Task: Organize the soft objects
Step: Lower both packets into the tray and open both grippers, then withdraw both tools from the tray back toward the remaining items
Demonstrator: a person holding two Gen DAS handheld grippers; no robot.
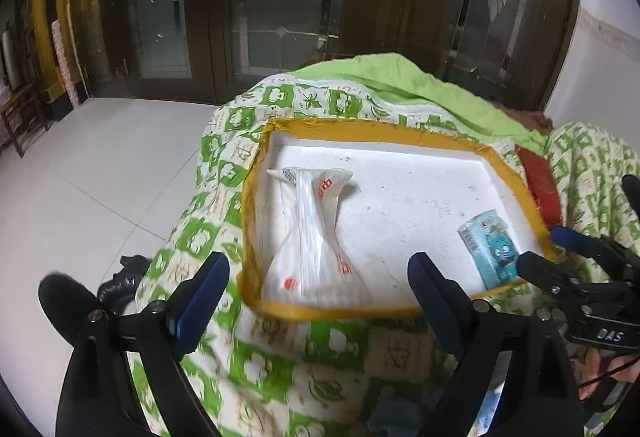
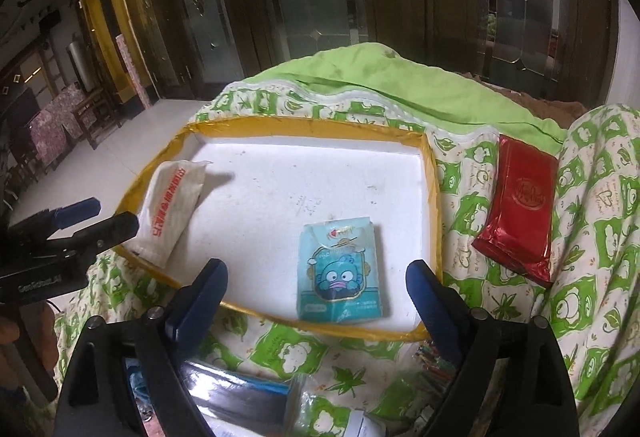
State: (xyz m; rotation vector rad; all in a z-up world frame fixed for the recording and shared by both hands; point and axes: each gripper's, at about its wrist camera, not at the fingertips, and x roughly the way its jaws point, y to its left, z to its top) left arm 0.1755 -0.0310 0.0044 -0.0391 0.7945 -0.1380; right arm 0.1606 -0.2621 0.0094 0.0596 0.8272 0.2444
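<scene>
A white foam tray (image 1: 400, 189) (image 2: 280, 177) with a yellow taped rim lies on a green-and-white quilt. A white plastic bag with red print (image 1: 316, 237) (image 2: 172, 205) rests along the tray's left side. A light-blue cartoon tissue pack (image 1: 490, 245) (image 2: 340, 273) lies at the tray's near right. My left gripper (image 1: 316, 301) stands open just short of the tray's near rim, nothing between its fingers. My right gripper (image 2: 316, 301) is open too, the tissue pack lying beyond its gap, untouched. Each gripper shows at the edge of the other's view.
A red foil packet (image 2: 516, 213) (image 1: 540, 181) lies on the quilt right of the tray. Small packets and a bottle (image 2: 360, 425) sit near the bottom of the right wrist view. The quilt (image 1: 280, 357) drops to a white tiled floor (image 1: 100, 177) on the left. Dark glass-panelled doors stand behind.
</scene>
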